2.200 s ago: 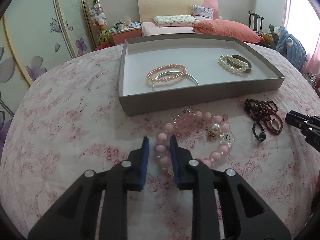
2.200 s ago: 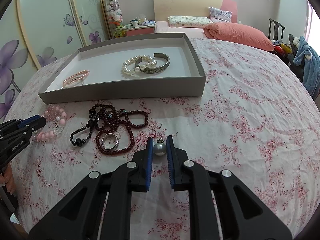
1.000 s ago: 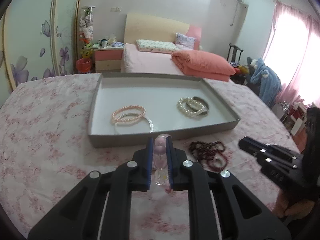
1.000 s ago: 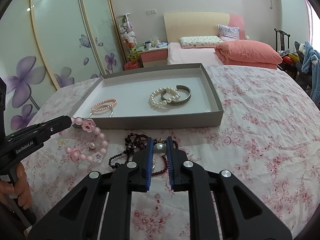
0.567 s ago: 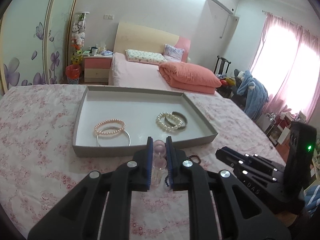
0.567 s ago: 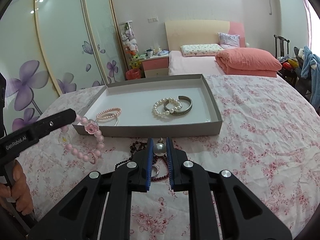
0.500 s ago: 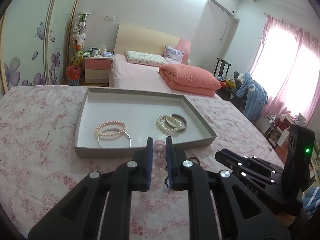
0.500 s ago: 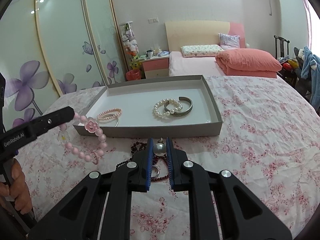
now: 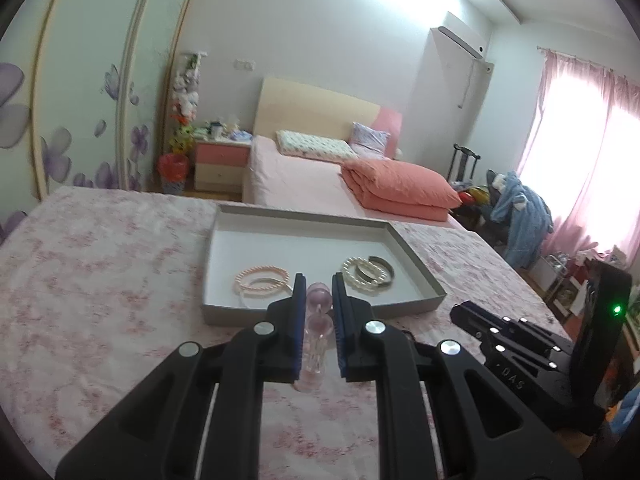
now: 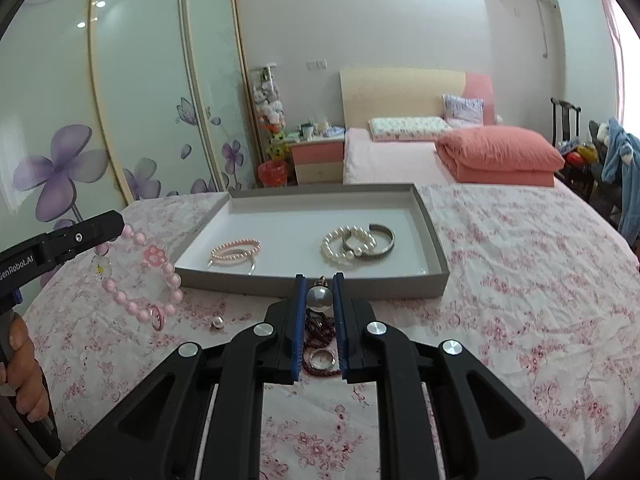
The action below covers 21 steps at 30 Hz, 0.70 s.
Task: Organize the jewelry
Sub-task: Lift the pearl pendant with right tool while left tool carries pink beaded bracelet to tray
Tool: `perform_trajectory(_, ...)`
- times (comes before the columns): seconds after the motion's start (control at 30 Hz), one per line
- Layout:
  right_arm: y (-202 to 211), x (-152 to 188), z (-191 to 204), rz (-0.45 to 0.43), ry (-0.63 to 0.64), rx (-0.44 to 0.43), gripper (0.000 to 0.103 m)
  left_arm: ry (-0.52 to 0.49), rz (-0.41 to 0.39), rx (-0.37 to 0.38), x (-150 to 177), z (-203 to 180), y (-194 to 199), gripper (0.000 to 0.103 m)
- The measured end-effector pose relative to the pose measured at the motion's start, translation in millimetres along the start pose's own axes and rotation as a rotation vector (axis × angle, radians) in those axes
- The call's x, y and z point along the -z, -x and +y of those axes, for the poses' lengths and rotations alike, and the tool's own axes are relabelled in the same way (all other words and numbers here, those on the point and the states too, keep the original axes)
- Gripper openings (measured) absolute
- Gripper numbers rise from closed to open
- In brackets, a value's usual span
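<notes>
My left gripper (image 9: pixel 318 294) is shut on a pink bead bracelet (image 9: pixel 316 332), which hangs in the air; the right wrist view shows it (image 10: pixel 140 276) dangling left of the grey tray (image 10: pixel 312 282). My right gripper (image 10: pixel 319 296) is shut on a silver pearl pendant (image 10: pixel 319 297), held above a dark red bead necklace (image 10: pixel 318 330) with a ring on the cloth. The tray (image 9: pixel 320 312) holds a pink pearl bangle (image 9: pixel 262 276), a white pearl bracelet (image 9: pixel 360 272) and a metal cuff (image 9: pixel 384 270).
A pink floral cloth (image 10: pixel 520 280) covers the round table. A small loose bead (image 10: pixel 218 323) lies left of the necklace. The right gripper body (image 9: pixel 520 344) shows at the right of the left wrist view. A bed and wardrobe stand behind.
Both grippers have risen and drawn back from the table with their loads. The pink bracelet left the cloth and now hangs from the left gripper.
</notes>
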State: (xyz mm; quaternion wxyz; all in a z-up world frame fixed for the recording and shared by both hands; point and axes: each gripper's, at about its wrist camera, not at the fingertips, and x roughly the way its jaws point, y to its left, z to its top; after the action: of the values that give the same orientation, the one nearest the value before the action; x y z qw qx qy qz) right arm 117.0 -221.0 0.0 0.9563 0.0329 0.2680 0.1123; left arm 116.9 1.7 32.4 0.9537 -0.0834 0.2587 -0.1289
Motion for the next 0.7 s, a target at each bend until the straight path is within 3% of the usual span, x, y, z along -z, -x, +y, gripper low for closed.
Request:
perform_trajectory(0.4,19,-8,12,-0.116,0.047,0.031,0.014,-0.062,-0.108,-0.113,2,-9,31,0.014)
perform_trajectory(0.7,25,-14,15,-0.163,0.059,0.053,0.014,-0.093,-0.110,-0.148,3,-22,27,0.014)
